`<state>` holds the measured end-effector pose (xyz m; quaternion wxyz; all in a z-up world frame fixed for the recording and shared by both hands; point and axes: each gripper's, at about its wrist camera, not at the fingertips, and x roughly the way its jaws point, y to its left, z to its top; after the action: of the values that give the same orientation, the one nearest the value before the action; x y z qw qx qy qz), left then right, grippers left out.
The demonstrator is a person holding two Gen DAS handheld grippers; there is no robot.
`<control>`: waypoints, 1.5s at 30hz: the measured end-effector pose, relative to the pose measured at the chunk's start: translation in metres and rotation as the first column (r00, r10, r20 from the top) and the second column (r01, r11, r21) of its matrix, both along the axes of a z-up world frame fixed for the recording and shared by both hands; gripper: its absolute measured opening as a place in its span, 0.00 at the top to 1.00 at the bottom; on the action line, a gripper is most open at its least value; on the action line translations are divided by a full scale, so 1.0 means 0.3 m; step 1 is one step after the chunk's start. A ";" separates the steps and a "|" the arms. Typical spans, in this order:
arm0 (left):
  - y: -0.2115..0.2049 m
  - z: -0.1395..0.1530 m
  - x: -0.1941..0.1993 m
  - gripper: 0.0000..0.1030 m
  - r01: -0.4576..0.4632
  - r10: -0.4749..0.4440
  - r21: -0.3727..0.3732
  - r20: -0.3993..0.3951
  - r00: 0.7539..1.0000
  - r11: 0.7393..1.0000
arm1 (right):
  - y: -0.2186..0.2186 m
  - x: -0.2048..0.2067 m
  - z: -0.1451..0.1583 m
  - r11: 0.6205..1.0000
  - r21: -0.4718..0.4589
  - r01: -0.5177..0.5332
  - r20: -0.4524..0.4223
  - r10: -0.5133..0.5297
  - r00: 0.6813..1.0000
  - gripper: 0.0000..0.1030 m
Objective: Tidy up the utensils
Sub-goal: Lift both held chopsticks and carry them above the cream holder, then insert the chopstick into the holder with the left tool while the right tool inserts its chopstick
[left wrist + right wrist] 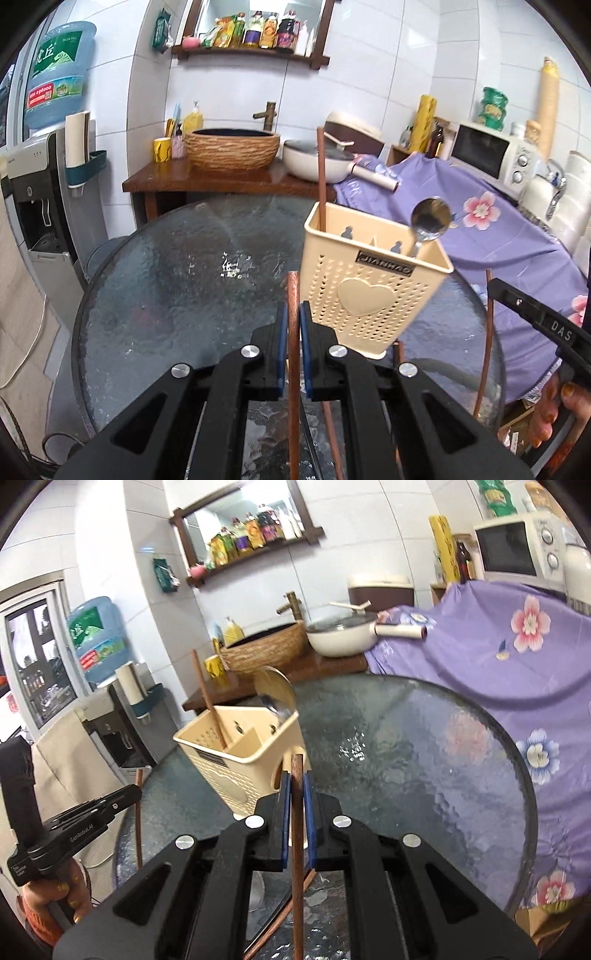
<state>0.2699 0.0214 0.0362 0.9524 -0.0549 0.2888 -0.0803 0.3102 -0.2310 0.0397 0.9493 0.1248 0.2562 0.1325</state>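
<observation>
Left hand-held gripper [293,325] is clamping an upright chopstick [293,369]; right hand-held gripper [295,794] is clamping another [297,849]. Holder [369,288] is standing on the surface [184,277], just ahead-right of the left, ahead-left of the right; both close.

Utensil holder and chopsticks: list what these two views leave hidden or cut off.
- Left wrist: the held chopstick runs off the bottom edge; its lower end is unseen.
- Right wrist: the other held chopstick is likewise cut by the bottom edge.
- Both views: the utensil holder walls hide the spoon handle's lower part.
</observation>
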 end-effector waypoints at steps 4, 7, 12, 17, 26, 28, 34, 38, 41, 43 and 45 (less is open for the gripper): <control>0.025 0.039 -0.037 0.93 0.020 -0.020 -0.031 0.027 0.999 0.999 | -0.001 -0.062 0.065 1.000 0.003 -0.030 0.048 0.030 0.998 0.93; 0.030 0.079 -0.074 0.93 0.018 -0.016 -0.031 0.063 0.998 0.999 | 0.010 -0.116 0.115 0.999 -0.008 -0.047 0.091 0.047 0.995 0.93; 0.023 0.136 -0.123 0.93 0.035 -0.031 -0.034 0.114 0.993 0.999 | 0.025 -0.166 0.173 0.997 -0.010 -0.071 0.131 0.071 0.989 0.93; 0.023 0.170 -0.137 0.93 0.040 -0.034 -0.041 0.137 0.990 0.998 | 0.037 -0.192 0.206 0.997 -0.019 -0.079 0.160 0.081 0.984 0.93; 0.004 0.248 -0.162 0.93 0.057 -0.050 -0.031 0.191 0.980 0.998 | 0.068 -0.202 0.278 0.994 -0.050 -0.093 0.205 0.102 0.974 0.93; -0.001 0.267 -0.162 0.93 0.062 -0.054 -0.030 0.201 0.978 0.998 | 0.081 -0.198 0.308 0.992 -0.059 -0.110 0.215 0.120 0.969 0.93; -0.020 0.380 -0.138 0.93 0.093 -0.083 -0.033 0.234 0.969 0.995 | 0.113 -0.168 0.406 0.984 -0.074 -0.161 0.221 0.173 0.960 0.93; -0.037 0.483 -0.111 0.93 0.116 -0.104 -0.030 0.267 0.958 0.993 | 0.130 -0.135 0.506 0.980 -0.077 -0.183 0.237 0.197 0.951 0.93; -0.053 0.572 -0.085 0.93 0.107 -0.095 -0.023 0.304 0.948 0.994 | 0.136 -0.105 0.598 0.981 -0.081 -0.178 0.265 0.194 0.945 0.93; -0.069 0.632 -0.064 0.93 0.098 -0.088 -0.014 0.330 0.940 0.995 | 0.131 -0.083 0.654 0.983 -0.078 -0.168 0.279 0.183 0.942 0.93; -0.082 0.670 -0.045 0.93 0.087 -0.077 -0.012 0.352 0.933 0.996 | 0.125 -0.052 0.707 0.986 -0.070 -0.151 0.293 0.165 0.942 0.93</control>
<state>0.2566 -0.0031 0.2371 0.9837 -0.0406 0.1150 -0.1323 0.2946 -0.1934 0.2519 0.9661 0.0603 0.1225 0.2192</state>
